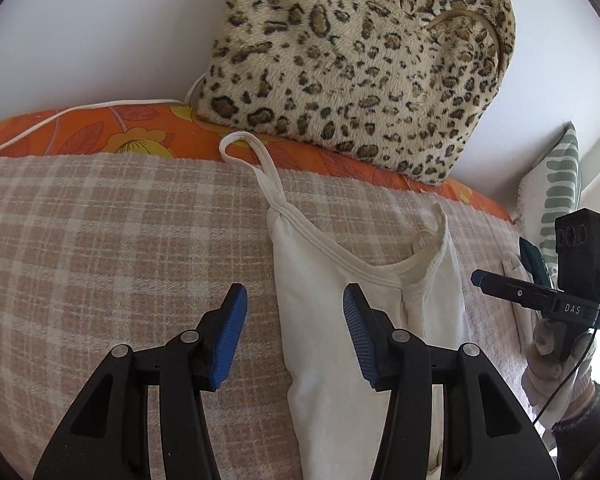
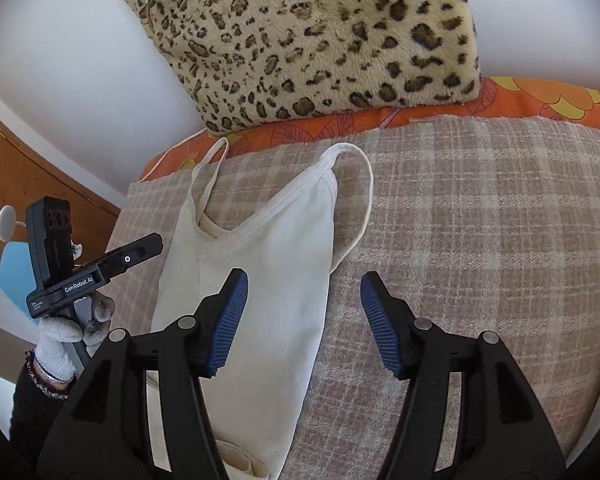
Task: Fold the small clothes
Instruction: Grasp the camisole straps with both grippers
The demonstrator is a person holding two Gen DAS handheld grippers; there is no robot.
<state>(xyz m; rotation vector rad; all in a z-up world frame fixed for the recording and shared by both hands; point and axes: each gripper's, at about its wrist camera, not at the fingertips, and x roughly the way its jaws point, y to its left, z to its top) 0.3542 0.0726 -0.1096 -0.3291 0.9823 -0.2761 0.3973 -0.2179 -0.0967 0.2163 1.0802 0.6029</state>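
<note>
Below the leopard-print cushion (image 1: pixel 360 68), on the checked blanket (image 1: pixel 100 240) of the bed, lies the white camisole (image 1: pixel 340 320), folded lengthwise into a narrow strip with its thin straps (image 1: pixel 256 156) reaching toward the cushion. It looks light, limp and thin, likely to sag and slide unless pinched firmly at a seam or hem; the bound neckline or the folded side edges seem the best holds. Left tongs (image 1: pixel 296 336) hang half open and empty over its edge; right tongs (image 2: pixel 304 324) likewise gape, gripping nothing.
</note>
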